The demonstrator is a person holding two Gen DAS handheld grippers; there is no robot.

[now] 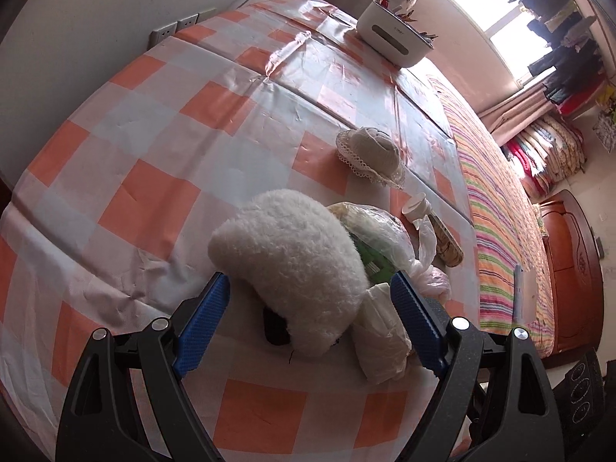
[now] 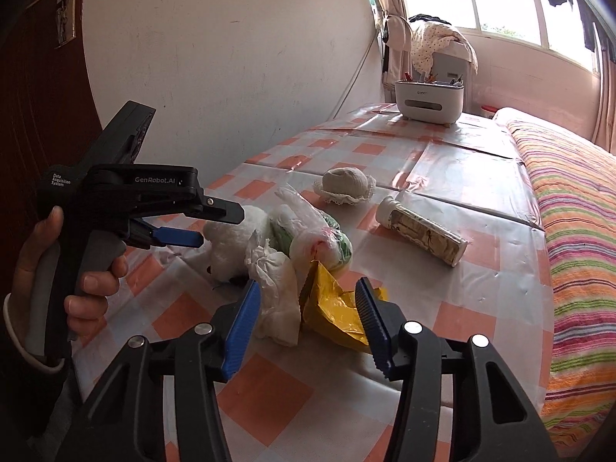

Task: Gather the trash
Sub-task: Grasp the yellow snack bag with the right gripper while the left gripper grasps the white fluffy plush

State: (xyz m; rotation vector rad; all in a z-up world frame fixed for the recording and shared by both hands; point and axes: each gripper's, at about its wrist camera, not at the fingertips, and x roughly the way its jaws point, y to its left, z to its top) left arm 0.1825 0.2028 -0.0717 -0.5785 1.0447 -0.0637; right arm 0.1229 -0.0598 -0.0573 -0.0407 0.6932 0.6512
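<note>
A pile lies on the checked tablecloth (image 1: 154,161): a white plush toy (image 1: 292,261), a clear plastic bag with green packaging (image 1: 375,238), and crumpled white tissue (image 1: 381,331). My left gripper (image 1: 310,288) is open, its jaws standing on either side of the plush toy and tissue, above them. In the right wrist view the plush toy (image 2: 235,242), the bag (image 2: 319,235), the tissue (image 2: 277,292) and a yellow wrapper (image 2: 338,312) lie together. My right gripper (image 2: 308,296) is open just before the tissue and the wrapper. The left gripper (image 2: 181,236) shows there from the side, its jaws apart.
A cylindrical tube (image 2: 421,233) lies on the table to the right of the pile; it also shows in the left wrist view (image 1: 442,238). A small lace-rimmed hat (image 2: 344,184) sits behind. A white holder (image 2: 429,100) stands at the far end. A striped bed (image 2: 577,238) borders the table.
</note>
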